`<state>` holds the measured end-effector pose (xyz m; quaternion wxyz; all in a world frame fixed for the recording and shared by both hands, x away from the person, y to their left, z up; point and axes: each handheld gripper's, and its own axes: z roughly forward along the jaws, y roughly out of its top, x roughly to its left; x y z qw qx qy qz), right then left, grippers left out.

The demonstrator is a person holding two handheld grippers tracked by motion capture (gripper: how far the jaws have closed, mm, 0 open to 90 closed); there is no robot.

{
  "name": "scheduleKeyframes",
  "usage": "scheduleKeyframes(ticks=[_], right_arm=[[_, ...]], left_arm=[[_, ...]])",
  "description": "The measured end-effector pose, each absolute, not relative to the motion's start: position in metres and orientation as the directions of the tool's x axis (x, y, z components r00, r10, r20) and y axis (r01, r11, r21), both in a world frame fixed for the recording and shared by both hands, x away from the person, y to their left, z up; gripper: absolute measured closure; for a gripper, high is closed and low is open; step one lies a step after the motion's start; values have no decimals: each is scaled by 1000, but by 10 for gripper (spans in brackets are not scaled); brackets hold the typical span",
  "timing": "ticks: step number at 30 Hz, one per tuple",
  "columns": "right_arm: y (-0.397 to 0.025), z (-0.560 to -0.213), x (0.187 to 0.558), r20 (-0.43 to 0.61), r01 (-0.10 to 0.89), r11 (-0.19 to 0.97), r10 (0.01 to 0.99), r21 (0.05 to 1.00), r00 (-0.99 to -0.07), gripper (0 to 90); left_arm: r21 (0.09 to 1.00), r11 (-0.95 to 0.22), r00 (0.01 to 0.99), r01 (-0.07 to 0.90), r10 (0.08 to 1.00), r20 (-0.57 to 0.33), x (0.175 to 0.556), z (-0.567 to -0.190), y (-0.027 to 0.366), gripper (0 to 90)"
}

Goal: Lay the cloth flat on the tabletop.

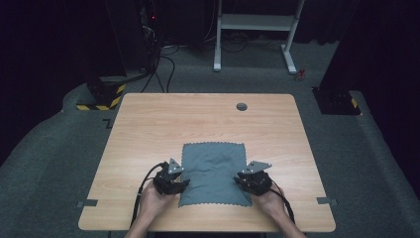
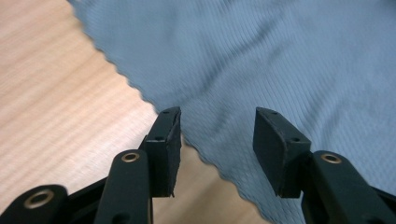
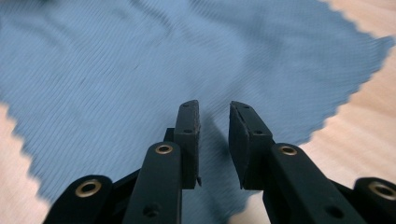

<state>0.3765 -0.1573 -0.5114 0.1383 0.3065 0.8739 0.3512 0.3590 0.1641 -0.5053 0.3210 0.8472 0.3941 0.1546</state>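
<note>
1. A grey cloth [image 1: 214,173] with pinked, zigzag edges lies flat on the near half of the wooden desk [image 1: 148,124], slightly rumpled, its near edge close to the desk's front edge.
2. The left gripper [image 1: 181,184] sits at the cloth's left edge, near the near-left corner. In the left gripper view its jaws stand well apart, released, with the scalloped edge of the cloth [image 2: 280,70] running between them; nothing is held.
3. The right gripper [image 1: 240,179] sits at the cloth's right edge, toward the near-right corner. In the right gripper view the jaws are narrowed but a clear gap remains, and they hover over the cloth [image 3: 116,70] without pinching it, as far as I can tell; no fabric is drawn up between the pads.
4. Step in hand, as I judge it: the approach to a two-handed grasp of the near corners or side edges, probably ahead of a fold or a lift.
5. The next move calls for each gripper to drop low so that one jaw slides under the thin edge, then to close on fabric alone.
6. Risk: the cloth lies flat on the desk, so a jaw may skid over it or bunch it instead of catching it.
</note>
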Motion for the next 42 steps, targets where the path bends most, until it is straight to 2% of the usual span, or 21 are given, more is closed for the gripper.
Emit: scheduleKeyframes(ticks=[1,5,7,15,17,19,21,30,32,33,35,37,42], right_arm=[[-161,-506,386,-1,453,527,653,719,-758,726],[-166,-500,405,14,485,470,707,738,-707,726],[-168,-499,433,17,540,419,778,730,-628,734],[-166,-514,479,7,620,360,861,697,-508,770],[-166,-516,480,6,623,362,862,693,-507,777],[-163,-516,481,5,614,373,852,696,-523,865],[-160,-516,481,-11,606,395,843,690,-537,898],[-160,-516,486,-58,593,411,851,692,-523,899],[-160,-516,486,-58,592,410,851,694,-521,890],[-161,-516,485,-55,604,393,864,694,-500,801],[-163,-515,480,-31,603,365,871,709,-491,783],[-162,-514,472,-15,585,361,859,726,-511,774],[-156,-520,450,-22,551,405,819,730,-573,746]], left_arm=[[694,-441,622,569,783,-13,366,-501,166,517],[716,-396,573,575,820,-6,385,-498,164,508],[721,-377,538,581,843,7,404,-499,159,511],[700,-384,497,601,866,49,432,-511,149,508],[699,-387,496,602,867,53,436,-516,151,505],[704,-373,491,605,870,39,438,-517,153,491],[709,-365,492,603,870,30,440,-518,154,480],[722,-350,487,596,873,21,444,-520,156,462],[726,-346,485,595,875,20,444,-520,156,454],[729,-347,484,591,875,24,445,-521,156,454],[735,-342,472,586,881,34,446,-521,157,458],[738,-313,461,597,887,4,449,-523,159,458],[752,-314,448,580,893,28,451,-524,160,466]])
